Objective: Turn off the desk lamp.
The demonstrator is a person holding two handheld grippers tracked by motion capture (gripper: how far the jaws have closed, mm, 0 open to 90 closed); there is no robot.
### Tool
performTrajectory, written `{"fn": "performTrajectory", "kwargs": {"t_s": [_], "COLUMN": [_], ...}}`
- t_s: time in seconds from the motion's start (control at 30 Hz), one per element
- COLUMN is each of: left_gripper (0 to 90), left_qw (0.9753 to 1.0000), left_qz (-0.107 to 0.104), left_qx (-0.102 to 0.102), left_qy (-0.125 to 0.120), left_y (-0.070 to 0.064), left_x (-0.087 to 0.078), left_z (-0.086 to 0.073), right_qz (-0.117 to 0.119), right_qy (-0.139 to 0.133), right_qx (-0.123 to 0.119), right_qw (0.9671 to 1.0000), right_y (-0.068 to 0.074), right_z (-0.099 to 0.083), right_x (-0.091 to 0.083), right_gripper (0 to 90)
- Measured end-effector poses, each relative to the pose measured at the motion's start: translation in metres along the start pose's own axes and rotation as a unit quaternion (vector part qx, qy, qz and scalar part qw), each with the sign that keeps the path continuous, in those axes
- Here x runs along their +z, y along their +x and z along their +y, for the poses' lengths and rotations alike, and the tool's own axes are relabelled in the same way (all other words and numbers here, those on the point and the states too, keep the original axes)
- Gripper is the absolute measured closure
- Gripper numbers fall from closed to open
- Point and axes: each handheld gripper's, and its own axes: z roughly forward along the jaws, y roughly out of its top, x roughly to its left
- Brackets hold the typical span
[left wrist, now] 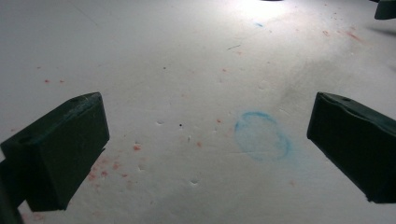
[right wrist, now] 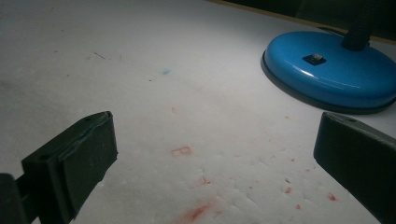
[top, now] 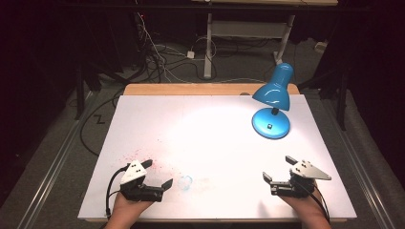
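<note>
A white worktop (top: 215,143) sits under the camera. A blue lamp (top: 272,102) stands on it near the far right corner. Its round base (right wrist: 331,70) rests flat on the white top, and its shade leans over toward the middle. A bright patch of light falls on the worktop beside it.

The left hand-held gripper (top: 159,174) is near the front left edge, held by a hand (top: 125,207) that comes in from the bottom. Its jaws are spread wide and nothing is between them. In the left gripper view, a faint blue ring mark (left wrist: 261,136) shows on the white top between the two black jaws, with little red specks (left wrist: 112,165) around it.

The right hand-held gripper (top: 278,168) is near the front right edge, held by the other hand (top: 305,207). Its jaws are also spread wide and hold nothing. In the right gripper view, the lamp's base is ahead and to the right, well apart from the jaws. Red smudges (right wrist: 196,212) lie on the worktop close to this gripper.

The two grippers are far apart from each other, one on each side.
</note>
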Motion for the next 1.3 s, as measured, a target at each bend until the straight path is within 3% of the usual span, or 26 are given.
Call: {"fn": "performTrajectory", "kwargs": {"t_s": [0.3, 0.6, 0.77, 1.1, 1.2, 1.3], "left_gripper": [0.0, 0.0, 0.0, 0.0, 0.0, 0.0], "left_qw": [1.0000, 1.0000, 1.0000, 0.9999, 0.9999, 0.9999], "left_qz": [0.001, 0.001, -0.001, -0.008, -0.011, -0.011], "left_qx": [0.007, -0.001, 0.004, 0.007, 0.002, 0.003], "left_qy": [0.007, -0.004, -0.008, -0.007, -0.011, -0.009], "left_y": [0.0003, 0.0049, 0.0038, 0.0023, 0.0028, 0.0025], "left_x": [-0.0007, -0.0025, -0.0009, 0.0023, 0.0017, 0.0020], "left_z": [-0.0027, -0.0017, 0.0011, 0.0036, 0.0034, 0.0028], "right_qz": [-0.002, 0.001, 0.006, 0.008, 0.002, -0.002], "right_qy": [-0.012, -0.012, -0.005, -0.004, -0.003, 0.002], "right_qx": [0.002, 0.005, -0.006, -0.009, -0.006, -0.005], "right_qw": [0.9999, 0.9999, 1.0000, 0.9999, 1.0000, 1.0000], "right_y": [0.0011, 0.0024, 0.0044, 0.0063, 0.0048, 0.0034], "right_z": [0.0050, 0.0068, 0.0067, 0.0058, 0.0050, 0.0049], "right_x": [-0.0027, -0.0017, -0.0025, -0.0070, -0.0078, -0.0074], "right_gripper": [0.6, 0.7, 2.3, 10.5, 17.5, 19.1]}}
